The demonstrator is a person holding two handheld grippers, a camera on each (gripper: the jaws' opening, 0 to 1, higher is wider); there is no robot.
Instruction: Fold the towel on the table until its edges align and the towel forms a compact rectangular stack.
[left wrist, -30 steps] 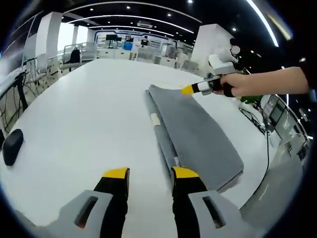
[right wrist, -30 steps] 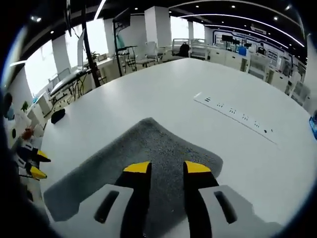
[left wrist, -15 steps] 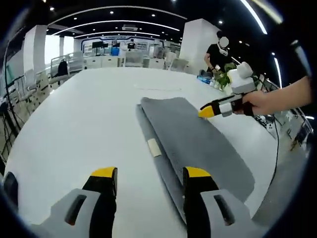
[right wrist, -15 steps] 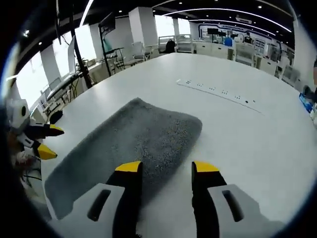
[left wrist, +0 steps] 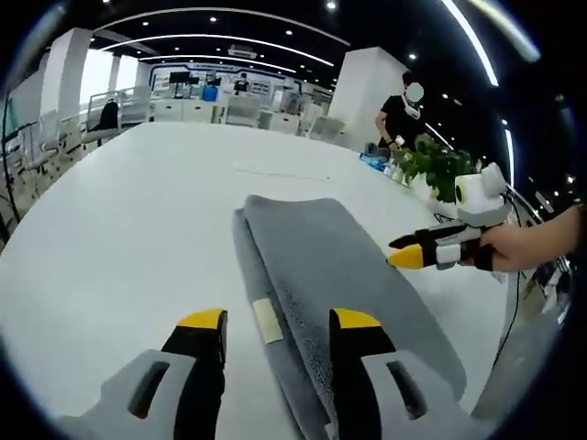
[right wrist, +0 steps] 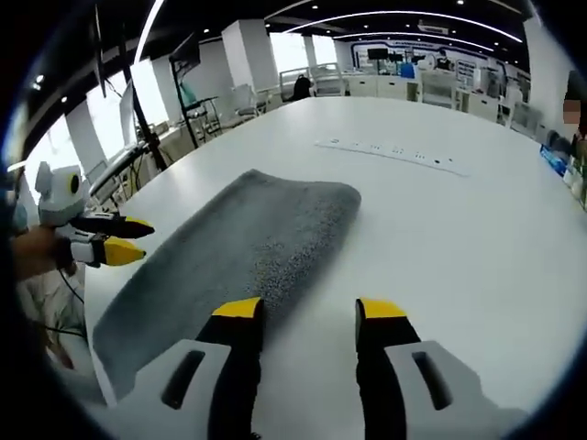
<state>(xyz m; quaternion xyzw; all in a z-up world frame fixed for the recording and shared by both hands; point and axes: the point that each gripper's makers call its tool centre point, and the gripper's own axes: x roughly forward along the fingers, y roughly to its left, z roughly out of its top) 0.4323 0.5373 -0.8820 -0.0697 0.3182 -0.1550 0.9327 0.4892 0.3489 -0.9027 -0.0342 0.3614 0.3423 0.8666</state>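
A grey towel [left wrist: 339,266] lies folded into a long strip on the white table [left wrist: 128,211], with a small white label [left wrist: 267,321] on its lower layer. My left gripper [left wrist: 275,321] stands open at the towel's near end, its right jaw over the cloth edge. In the right gripper view the same towel [right wrist: 248,238] runs away to the left. My right gripper [right wrist: 307,310] is open just off the towel's long edge, holding nothing. It appears in the left gripper view as yellow tips [left wrist: 408,257] beside the towel; the left gripper [right wrist: 115,240] shows at the towel's other end.
A person [left wrist: 399,110] stands at the table's far side near a green plant [left wrist: 436,165]. A power strip line [right wrist: 390,154] is set into the table top beyond the towel. Chairs and desks line the far edge [left wrist: 211,110].
Both grippers have drawn back off the towel, the right one from over its end to beside its long edge. The towel itself lies as before.
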